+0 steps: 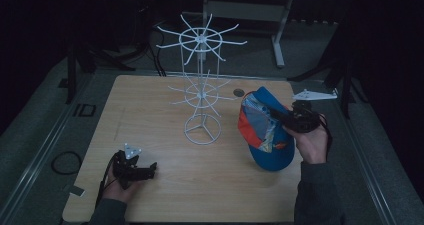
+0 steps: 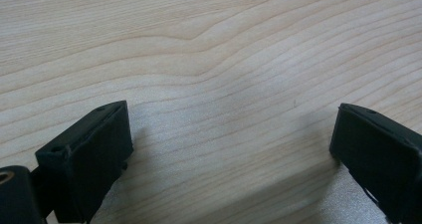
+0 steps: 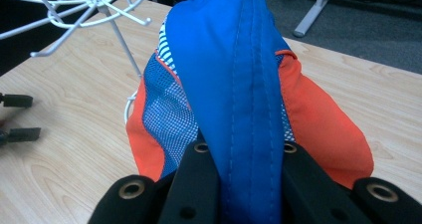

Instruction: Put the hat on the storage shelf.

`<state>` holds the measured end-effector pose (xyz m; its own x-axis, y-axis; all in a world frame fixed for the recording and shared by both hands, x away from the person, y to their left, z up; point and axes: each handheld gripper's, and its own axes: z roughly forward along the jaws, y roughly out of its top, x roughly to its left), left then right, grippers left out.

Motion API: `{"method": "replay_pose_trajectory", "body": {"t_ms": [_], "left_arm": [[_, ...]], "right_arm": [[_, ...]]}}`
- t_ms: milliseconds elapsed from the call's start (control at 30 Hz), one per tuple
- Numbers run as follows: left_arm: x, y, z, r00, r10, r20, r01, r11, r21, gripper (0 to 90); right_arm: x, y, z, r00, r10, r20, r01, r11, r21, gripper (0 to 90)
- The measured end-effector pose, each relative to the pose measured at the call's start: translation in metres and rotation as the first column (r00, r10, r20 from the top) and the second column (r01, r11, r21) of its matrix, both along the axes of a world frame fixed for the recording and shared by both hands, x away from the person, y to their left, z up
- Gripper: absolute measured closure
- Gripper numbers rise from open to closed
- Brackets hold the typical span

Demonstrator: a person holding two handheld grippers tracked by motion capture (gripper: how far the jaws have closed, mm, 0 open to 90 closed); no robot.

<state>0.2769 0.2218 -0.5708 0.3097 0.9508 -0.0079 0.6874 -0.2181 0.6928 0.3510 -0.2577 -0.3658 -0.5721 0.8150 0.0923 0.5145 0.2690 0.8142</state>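
At the near left corner of the wooden table [image 1: 165, 195], the left gripper [image 1: 148, 170] lies low in the person's left hand [image 1: 120, 185], pointing toward the middle of the table. In the left gripper view its two black jaws stand wide apart, with bare wood grain between them and nothing held.

Farther in and to the right, the right hand [image 1: 312, 142] holds the right gripper [image 1: 280, 116] above the table's right side. Its jaws are closed tight on a fold of the cap [image 1: 265, 130], a blue cap with orange panels and mesh. In the right gripper view the blue cloth [image 3: 239, 84] is pinched between the two jaws and rises up from them, with orange cloth spilling to either side. From above, the cap hangs from the gripper with its blue brim low, near the tabletop; whether it touches the wood I cannot tell.

Beyond, near the table's middle, stands a white wire rack [image 1: 201, 85] with two tiers of spokes on a round base, just left of the cap and apart from it.
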Motion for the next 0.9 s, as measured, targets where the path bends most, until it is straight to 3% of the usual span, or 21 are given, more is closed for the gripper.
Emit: {"method": "replay_pose_trajectory", "body": {"t_ms": [667,900], "left_arm": [[0.000,0.000,0.000,1.0000,0.000,0.000,0.000,1.0000,0.000,3.1],[0.000,0.000,0.000,1.0000,0.000,0.000,0.000,1.0000,0.000,3.1]], "right_arm": [[-0.009,-0.004,0.017,0.9987,0.025,0.045,-0.026,0.9993,0.025,87.3],[-0.007,-0.004,0.019,0.9943,0.082,0.068,-0.085,0.9952,0.049,87.3]]}}
